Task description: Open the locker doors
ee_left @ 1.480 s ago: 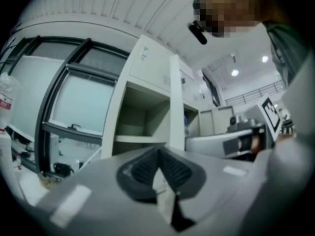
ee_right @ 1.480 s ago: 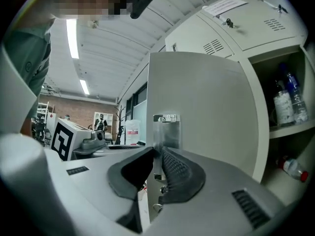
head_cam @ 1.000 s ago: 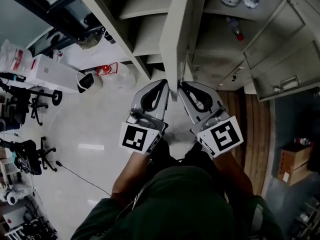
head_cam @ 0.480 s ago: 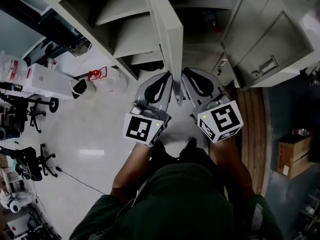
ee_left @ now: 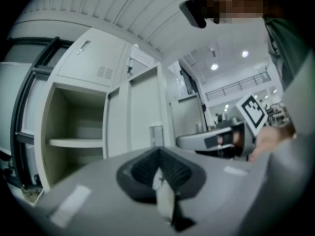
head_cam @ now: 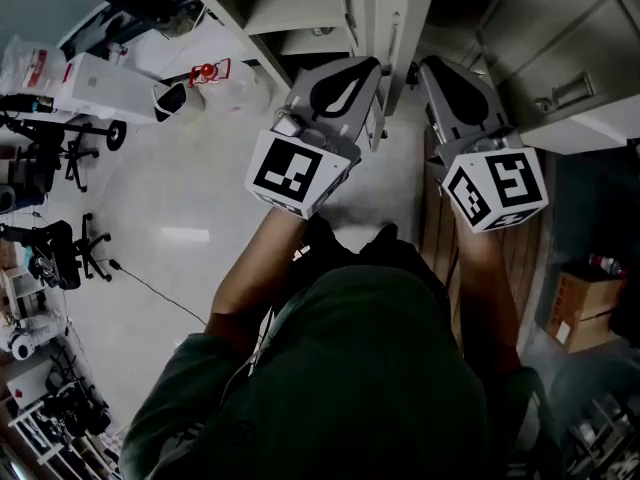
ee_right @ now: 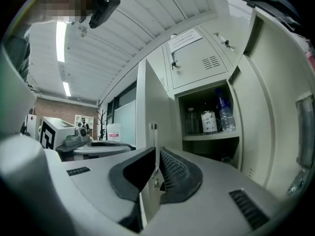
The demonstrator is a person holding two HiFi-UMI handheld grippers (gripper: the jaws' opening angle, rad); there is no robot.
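Note:
The pale grey lockers (head_cam: 300,8) fill the top of the head view, with doors standing ajar. My left gripper (head_cam: 374,65) is raised to a door's edge (head_cam: 385,23). In the left gripper view the left gripper (ee_left: 158,163) is shut on a thin pale door edge (ee_left: 165,198). My right gripper (head_cam: 428,64) is just to its right. In the right gripper view the right gripper (ee_right: 155,154) is shut on the edge of an open door (ee_right: 150,107). An empty open compartment (ee_left: 74,132) lies left of the doors.
Water bottles and a patterned cup (ee_right: 209,119) stand on a shelf in an open compartment. A further open door (ee_right: 275,97) hangs at the right. Office chairs (head_cam: 45,213), a white box (head_cam: 100,143) and a cardboard box (head_cam: 580,308) stand on the floor.
Both grippers have risen in the head view and spread apart. They were close together on either side of one door's edge and are now farther apart.

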